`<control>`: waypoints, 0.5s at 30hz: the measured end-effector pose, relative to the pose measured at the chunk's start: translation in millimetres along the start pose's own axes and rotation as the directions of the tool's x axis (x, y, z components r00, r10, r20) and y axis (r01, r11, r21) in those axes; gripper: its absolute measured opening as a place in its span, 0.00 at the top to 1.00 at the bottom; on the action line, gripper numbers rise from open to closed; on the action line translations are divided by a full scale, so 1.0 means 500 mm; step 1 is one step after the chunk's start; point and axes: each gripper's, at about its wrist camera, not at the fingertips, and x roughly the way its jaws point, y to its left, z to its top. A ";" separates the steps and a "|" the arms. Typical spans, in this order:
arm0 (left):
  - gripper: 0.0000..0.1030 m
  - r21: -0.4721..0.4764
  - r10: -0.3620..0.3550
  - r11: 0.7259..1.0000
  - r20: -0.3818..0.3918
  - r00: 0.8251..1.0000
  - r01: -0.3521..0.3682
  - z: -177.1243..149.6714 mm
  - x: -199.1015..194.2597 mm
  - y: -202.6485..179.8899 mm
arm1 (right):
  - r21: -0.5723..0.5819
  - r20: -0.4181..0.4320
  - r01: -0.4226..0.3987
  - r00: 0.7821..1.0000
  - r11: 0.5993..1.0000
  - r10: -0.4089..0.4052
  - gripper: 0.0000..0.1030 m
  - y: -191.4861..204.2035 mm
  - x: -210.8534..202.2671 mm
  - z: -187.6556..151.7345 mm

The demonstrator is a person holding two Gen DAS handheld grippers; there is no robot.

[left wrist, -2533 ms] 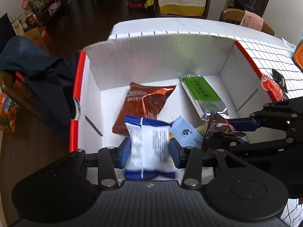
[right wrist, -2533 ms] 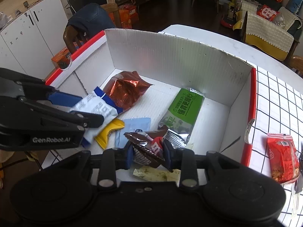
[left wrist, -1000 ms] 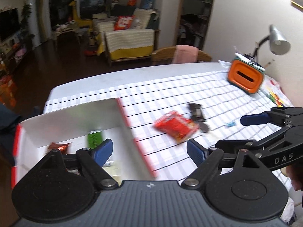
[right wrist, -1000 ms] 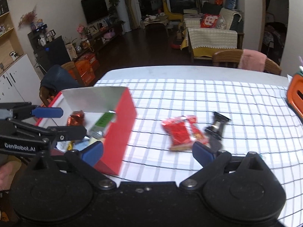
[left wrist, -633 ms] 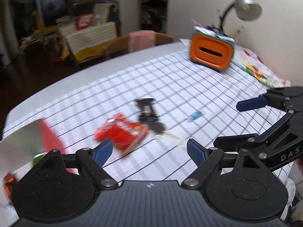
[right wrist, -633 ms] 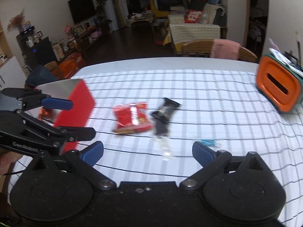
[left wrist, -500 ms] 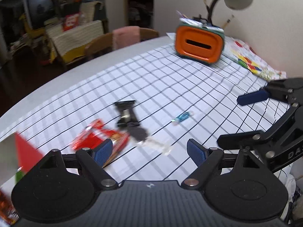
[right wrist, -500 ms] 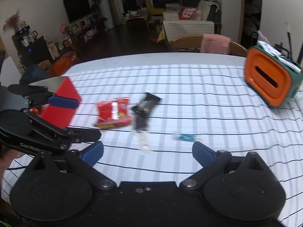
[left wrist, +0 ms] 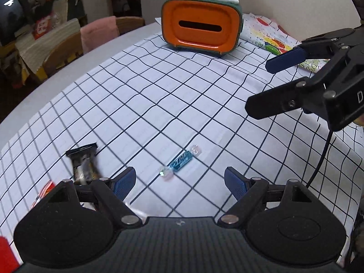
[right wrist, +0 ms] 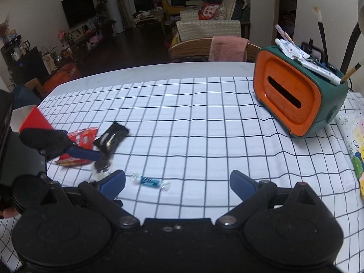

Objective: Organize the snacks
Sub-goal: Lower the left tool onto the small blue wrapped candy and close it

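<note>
**Blue candy lies just ahead of both grippers**

Checked cloth covers the table, white with a dark grid, and three loose snacks lie on it. Nearest is the blue candy, a small twist-wrapped sweet. In the left wrist view it sits just beyond the left gripper, between the two finger lines, its long axis running diagonally from near-left to far-right. That gripper's jaws are closing slightly while wide apart, and nothing is between the pads. From the right gripper the candy lies just ahead and left of centre, near the left finger, long axis almost crosswise; this gripper also stands wide and empty. By my reading the left gripper is the better lined up, though its jaws would need turning to close across the sweet's short side.

Farther left lie the dark wrapper and the red packet, then a corner of the red box. Well beyond stands the orange holder with pens and brushes.

Writing: the candy's print is too blurred to read. A lone "D" shows on the right gripper's side in the left view.
</note>
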 end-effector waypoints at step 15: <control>0.64 0.040 -0.104 0.993 -0.121 0.987 0.109 0.035 0.126 0.011 | 0.020 -0.038 -0.045 0.998 0.999 0.045 0.09 -0.048 0.104 0.037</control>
